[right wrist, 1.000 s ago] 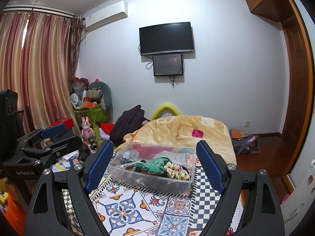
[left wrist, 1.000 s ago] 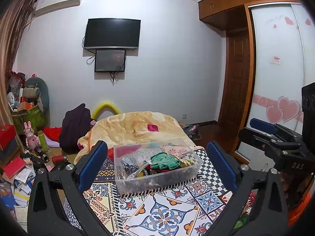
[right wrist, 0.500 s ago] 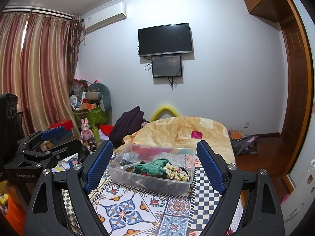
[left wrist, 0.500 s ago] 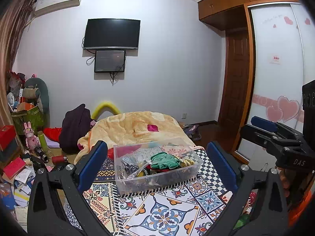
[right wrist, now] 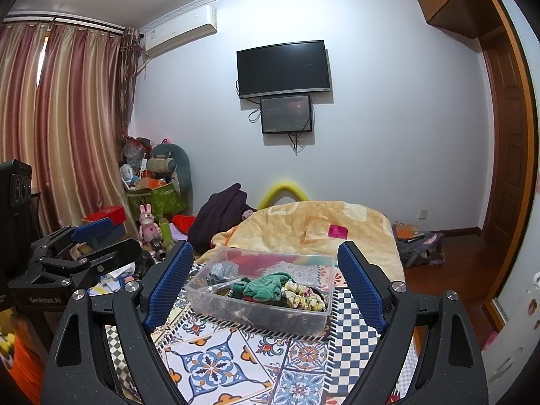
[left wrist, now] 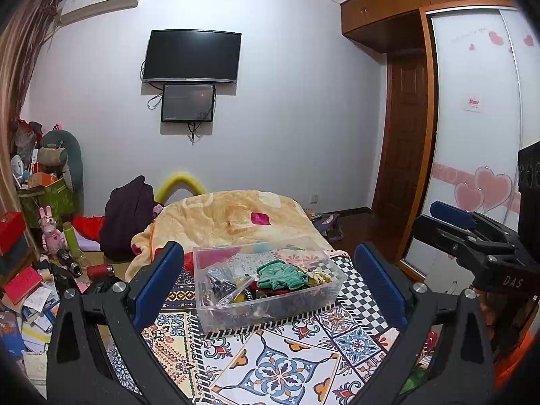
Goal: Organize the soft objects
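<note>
Wide-open right tool (right wrist: 266,281) above clear bin (right wrist: 256,317)

Clear glossy plastic bin (left wrist: 270,307), seemingly smooth

A lived-in bedroom in a home is shown. A bed covered by a peach blanket (right wrist: 324,226) is seen at the middle, with a patterned tile-print cloth (right wrist: 236,364) spread over its near end. On the far wall a dark television (right wrist: 283,67) is mounted, a smaller screen (right wrist: 286,114) hung just beneath it. An air conditioner (right wrist: 182,30) is fixed high on the left, beside striped curtains (right wrist: 64,125). On the right, a wooden door (left wrist: 405,131) and a sliding wardrobe panel with pink hearts (left wrist: 486,185) are made out. Plush toys and boxes (right wrist: 155,185) are piled in the far left corner, and books and papers (left wrist: 27,303) are scattered on the floor.
</note>
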The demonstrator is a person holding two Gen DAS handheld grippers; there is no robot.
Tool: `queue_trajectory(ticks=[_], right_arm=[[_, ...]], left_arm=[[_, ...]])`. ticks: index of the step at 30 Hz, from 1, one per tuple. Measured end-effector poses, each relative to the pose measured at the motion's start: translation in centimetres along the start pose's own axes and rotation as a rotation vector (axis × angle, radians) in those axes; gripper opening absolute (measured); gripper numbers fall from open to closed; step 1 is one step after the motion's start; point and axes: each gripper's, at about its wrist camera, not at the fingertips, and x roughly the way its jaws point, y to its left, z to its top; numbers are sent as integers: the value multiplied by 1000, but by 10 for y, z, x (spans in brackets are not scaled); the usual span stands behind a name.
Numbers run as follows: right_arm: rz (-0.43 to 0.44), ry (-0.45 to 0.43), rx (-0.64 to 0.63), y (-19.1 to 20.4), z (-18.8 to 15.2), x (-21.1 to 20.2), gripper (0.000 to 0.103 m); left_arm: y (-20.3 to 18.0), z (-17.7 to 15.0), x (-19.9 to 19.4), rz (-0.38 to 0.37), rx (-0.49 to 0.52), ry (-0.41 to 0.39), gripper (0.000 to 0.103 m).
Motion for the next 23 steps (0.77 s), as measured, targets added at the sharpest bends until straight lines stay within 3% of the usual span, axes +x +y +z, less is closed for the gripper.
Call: queue_trajectory(ticks=[2,4,23], right_arm=[[-7,-7,1,1,0,0,100],[-10,-13,1,1,0,-1,103],[-19,4,14,-1,-4,2,103]], left_arm=[[0,0,0,-6,-1,1,103],[1,-1,0,-15,-2,6,103],[5,1,-4,-22,-10,11,103]])
